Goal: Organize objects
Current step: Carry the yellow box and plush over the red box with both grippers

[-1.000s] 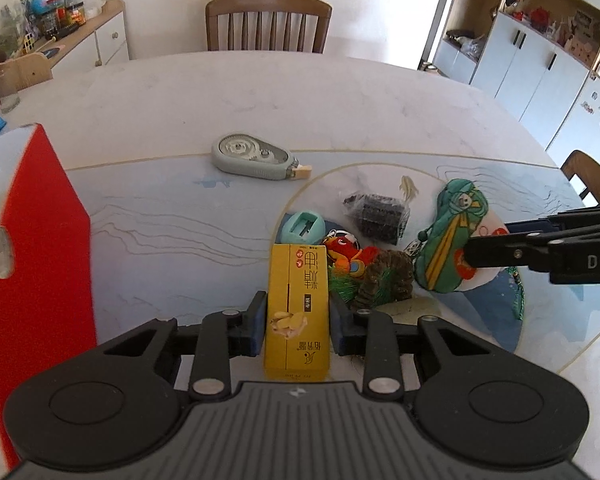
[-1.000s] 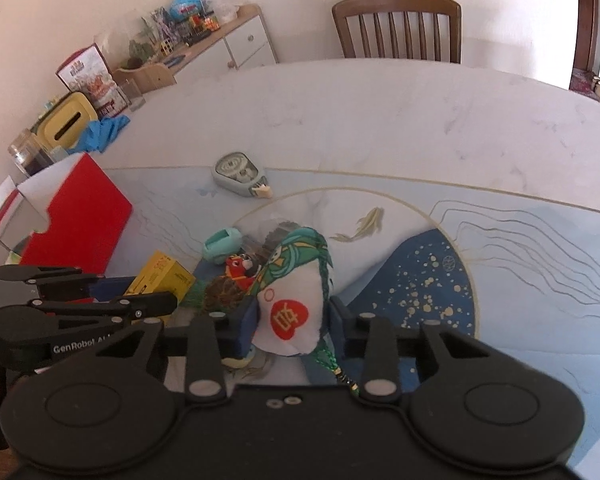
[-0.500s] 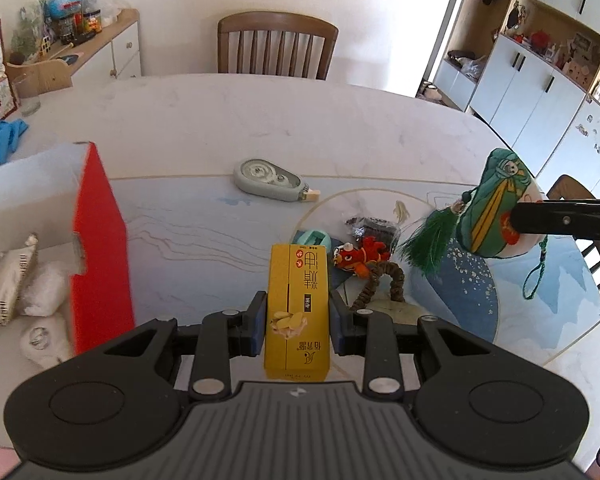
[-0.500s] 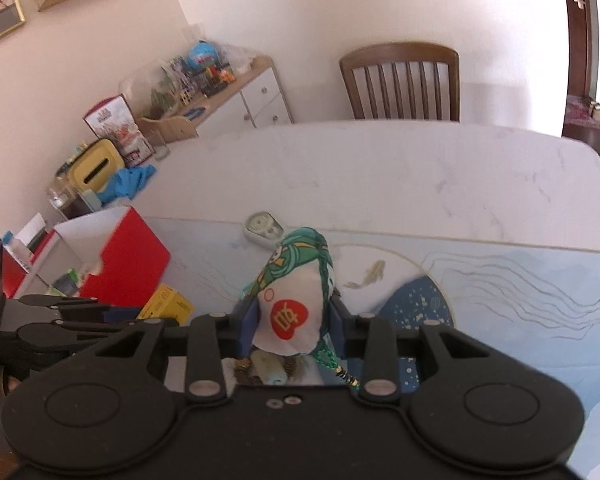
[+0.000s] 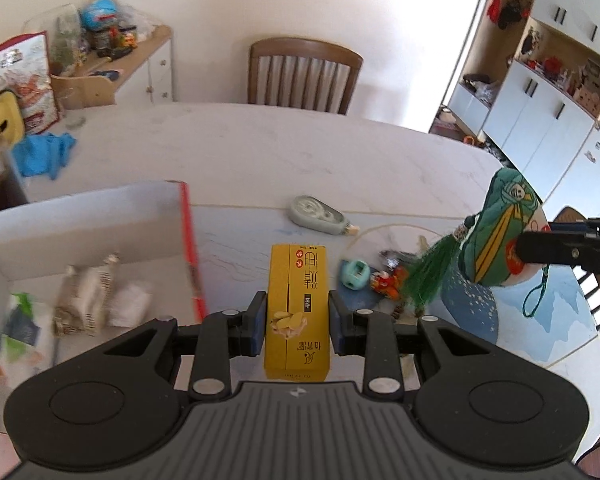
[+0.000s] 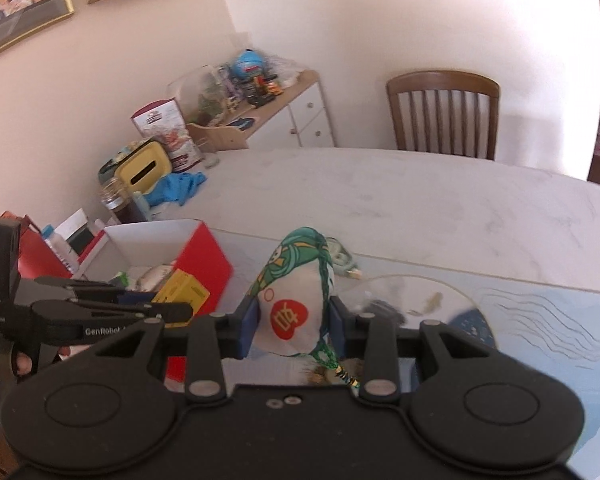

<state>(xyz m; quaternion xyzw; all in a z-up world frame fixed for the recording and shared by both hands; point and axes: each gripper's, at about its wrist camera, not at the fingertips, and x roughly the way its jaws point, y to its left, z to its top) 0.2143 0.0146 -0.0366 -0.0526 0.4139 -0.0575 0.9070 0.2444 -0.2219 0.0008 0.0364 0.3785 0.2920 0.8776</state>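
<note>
Here, a glossy rectangular yellow carton (image 5: 297, 308) and soft teardrop-shaped pouch (image 6: 296, 300).

Yellow box (image 5: 298, 300) of smooth printed cardboard; pouch (image 6: 296, 300) of soft printed cloth; table (image 5: 300, 152) smooth, marble-look; matt black plastic fingers (image 5: 256, 324).

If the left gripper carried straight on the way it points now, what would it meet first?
Probably the bare table just beyond the yellow carton held by the left gripper, short of the grey tape dispenser; depth is uncertain.
</note>
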